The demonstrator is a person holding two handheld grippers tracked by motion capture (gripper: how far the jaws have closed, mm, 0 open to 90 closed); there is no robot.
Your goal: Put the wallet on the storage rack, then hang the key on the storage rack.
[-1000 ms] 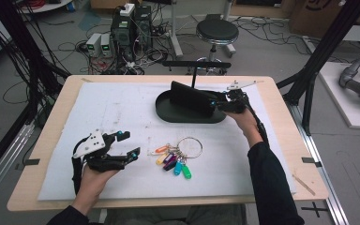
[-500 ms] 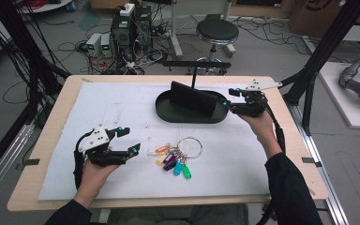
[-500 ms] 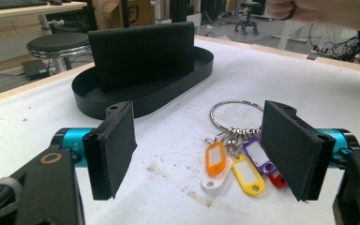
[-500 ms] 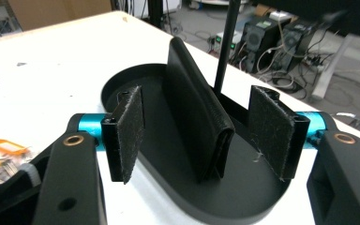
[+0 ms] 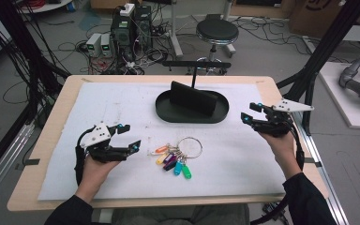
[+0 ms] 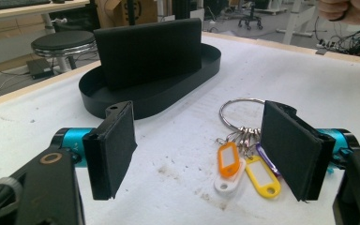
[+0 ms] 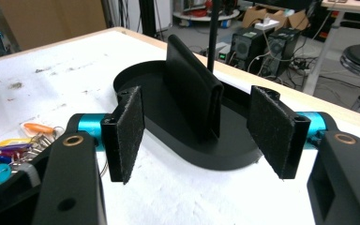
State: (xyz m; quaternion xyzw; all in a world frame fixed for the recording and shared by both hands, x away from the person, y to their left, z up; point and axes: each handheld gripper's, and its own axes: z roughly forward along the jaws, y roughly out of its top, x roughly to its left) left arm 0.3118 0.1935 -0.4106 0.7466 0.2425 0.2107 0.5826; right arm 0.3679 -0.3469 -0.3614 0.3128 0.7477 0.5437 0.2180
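A silver ring of keys with bright plastic tags (image 5: 176,157) is lying on the white desk (image 5: 112,103), near a black oval tray (image 5: 192,105). The left hand-held gripper (image 5: 124,140) and the right hand-held gripper (image 5: 253,114) are both gaping wide, holding nothing.

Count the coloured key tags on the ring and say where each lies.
6 visible: orange, white, yellow, purple, blue and green, fanned out on the mat below the key ring. Overlap may hide more.
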